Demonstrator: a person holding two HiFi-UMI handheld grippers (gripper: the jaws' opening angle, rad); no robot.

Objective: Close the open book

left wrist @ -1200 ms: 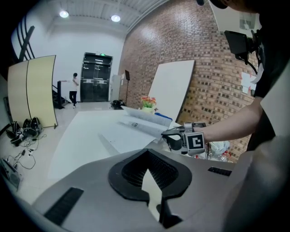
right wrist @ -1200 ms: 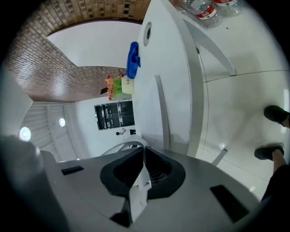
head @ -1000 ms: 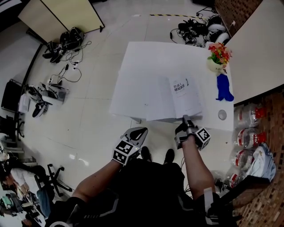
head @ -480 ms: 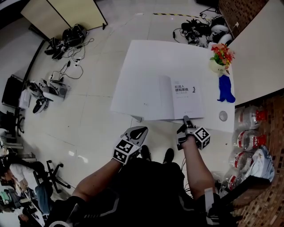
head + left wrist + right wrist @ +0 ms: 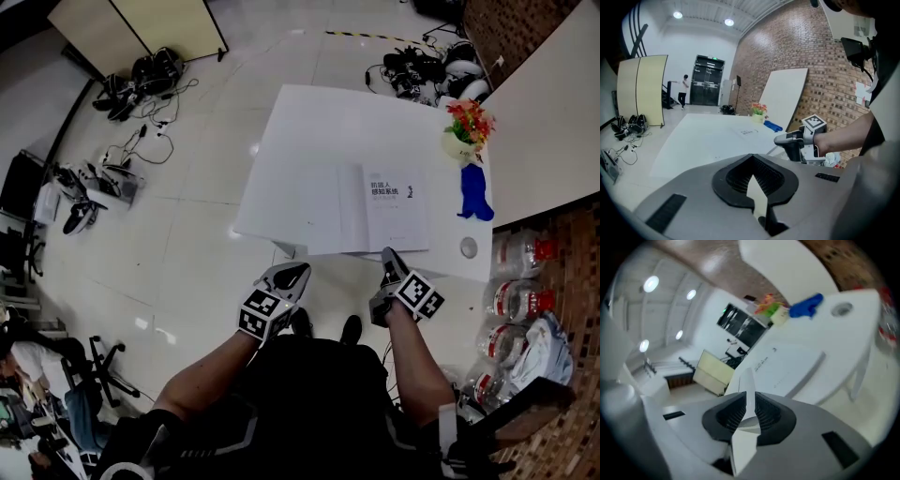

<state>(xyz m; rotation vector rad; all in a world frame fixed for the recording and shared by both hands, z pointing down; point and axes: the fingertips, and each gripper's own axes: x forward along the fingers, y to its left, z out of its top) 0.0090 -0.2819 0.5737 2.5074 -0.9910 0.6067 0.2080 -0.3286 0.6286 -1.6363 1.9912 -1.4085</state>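
nearest to us, our left gripper [image 5: 298, 272] hangs over open floor, short of the table [image 5: 309, 122], its jaws pressed together on nothing. our right gripper [image 5: 387, 253] sits rolled to one side at the table's near edge, jaws all but together with nothing between them. its tip is right at the near edge of the book [image 5: 384, 208], and we cannot tell whether it touches.

the book lies open and flat on the near right part of the table, one white page left of the spine and the printed title page right of it. its near edge runs almost flush with the table edge. left of the book the white top runs open to the left edge, and beyond the book it runs open to the far edge.

on the right, a small grey disc [image 5: 469, 246] sits by the near right corner. behind it a blue object [image 5: 473, 192] lies along the right edge, and a flower pot [image 5: 464, 127] stands farther back. a white board [image 5: 553, 103] stands just beside that edge. cables and gear [image 5: 141, 80] lie on the floor well off to the left.
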